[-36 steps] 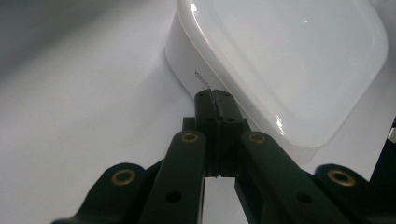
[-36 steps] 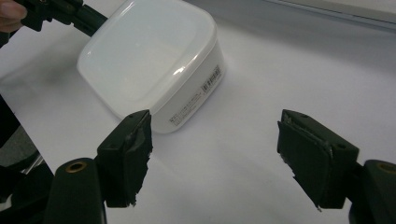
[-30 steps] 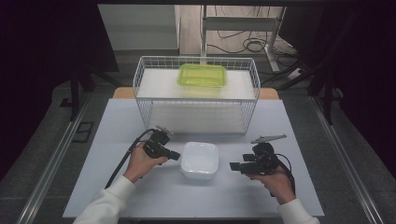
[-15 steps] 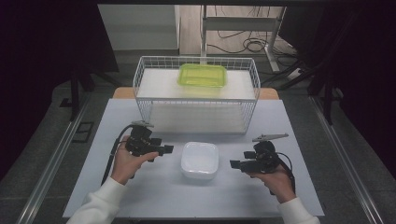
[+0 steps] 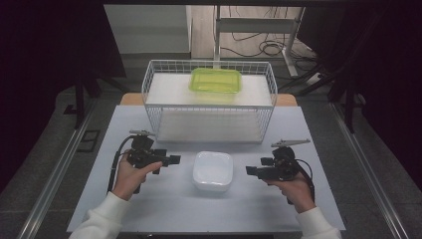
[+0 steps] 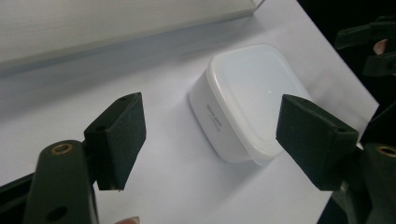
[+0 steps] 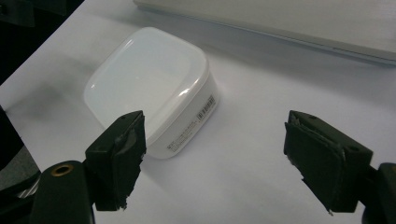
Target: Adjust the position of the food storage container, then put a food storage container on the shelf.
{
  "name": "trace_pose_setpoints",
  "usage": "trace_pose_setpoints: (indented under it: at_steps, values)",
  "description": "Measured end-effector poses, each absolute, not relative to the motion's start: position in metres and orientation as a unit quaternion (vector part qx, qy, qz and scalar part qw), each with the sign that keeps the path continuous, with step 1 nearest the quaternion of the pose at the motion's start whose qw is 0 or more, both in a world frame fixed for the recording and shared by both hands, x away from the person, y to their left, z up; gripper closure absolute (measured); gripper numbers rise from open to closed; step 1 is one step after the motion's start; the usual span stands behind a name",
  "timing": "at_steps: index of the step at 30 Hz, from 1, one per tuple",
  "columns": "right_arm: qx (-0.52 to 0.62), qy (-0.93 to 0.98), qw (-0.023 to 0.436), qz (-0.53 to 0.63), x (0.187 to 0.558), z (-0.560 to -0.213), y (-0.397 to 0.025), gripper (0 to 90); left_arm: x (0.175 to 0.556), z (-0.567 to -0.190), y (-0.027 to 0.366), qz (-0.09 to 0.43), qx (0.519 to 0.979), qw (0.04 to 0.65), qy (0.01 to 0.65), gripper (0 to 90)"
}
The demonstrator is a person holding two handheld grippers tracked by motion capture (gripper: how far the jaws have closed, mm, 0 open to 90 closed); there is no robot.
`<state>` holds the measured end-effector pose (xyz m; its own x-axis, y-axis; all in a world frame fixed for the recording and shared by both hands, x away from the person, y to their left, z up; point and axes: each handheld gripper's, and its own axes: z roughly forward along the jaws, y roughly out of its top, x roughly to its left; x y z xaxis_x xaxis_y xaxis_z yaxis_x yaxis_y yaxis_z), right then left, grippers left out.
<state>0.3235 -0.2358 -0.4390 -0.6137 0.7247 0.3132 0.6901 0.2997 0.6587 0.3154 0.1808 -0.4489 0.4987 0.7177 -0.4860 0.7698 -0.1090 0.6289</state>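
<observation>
**White box between two open tools, untouched**

Table (image 5: 99,199): pale top, carries everything. Person's forearms in white sleeves come in from the bottom edge of the high view.

Basket (image 5: 149,94): white wire, at the far side of the table, roughly centred. Pale slab inside it. Its near wall stands a little beyond the box, not touching.

Green tub (image 5: 215,80): translucent yellow-green, lidded, on top of the slab toward the back of the basket. Well apart from both tools.

Box (image 5: 213,171): white, square with rounded corners, lid on, flat on the table near its centre, just in front of the basket. It lies between the two tools, nothing touching it. Left gripper view: box (image 6: 247,100) ahead and off to the right side, small print on its side wall. Right gripper view: box (image 7: 149,84) ahead and to the left, barcode label on its side wall; one jaw overlaps its near corner in the frame, contact cannot be told from there, but the high view shows a gap.

Left tool (image 5: 171,160): held in the left hand, left of the box, pointing at it, near but apart. Jaws wide in its own view (image 6: 210,140), nothing between them but bare table and part of the box beyond.

Right tool (image 5: 250,171): held in the right hand, right of the box, pointing at it, near but apart. Jaws wide (image 7: 215,154), holding nothing.
</observation>
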Motion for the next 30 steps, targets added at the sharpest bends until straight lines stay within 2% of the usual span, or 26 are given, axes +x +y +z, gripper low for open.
trace_pose_setpoints:
  at_steps: [10,17,27,30]
  values:
    - [0.450,0.793,0.000,0.411,0.328,-0.442,-0.236,22.0,0.320,-0.456,0.177,-0.059,0.730,0.457,0.505,23.3]
    - [0.476,0.769,-0.033,0.426,0.342,-0.451,-0.232,26.0,0.326,-0.468,0.180,-0.081,0.722,0.457,0.513,25.8]
    - [0.487,0.762,-0.048,0.424,0.350,-0.462,-0.225,32.9,0.334,-0.480,0.168,-0.116,0.716,0.453,0.518,30.2]
    - [0.491,0.755,-0.066,0.430,0.350,-0.465,-0.225,35.9,0.335,-0.483,0.164,-0.126,0.717,0.450,0.517,31.4]
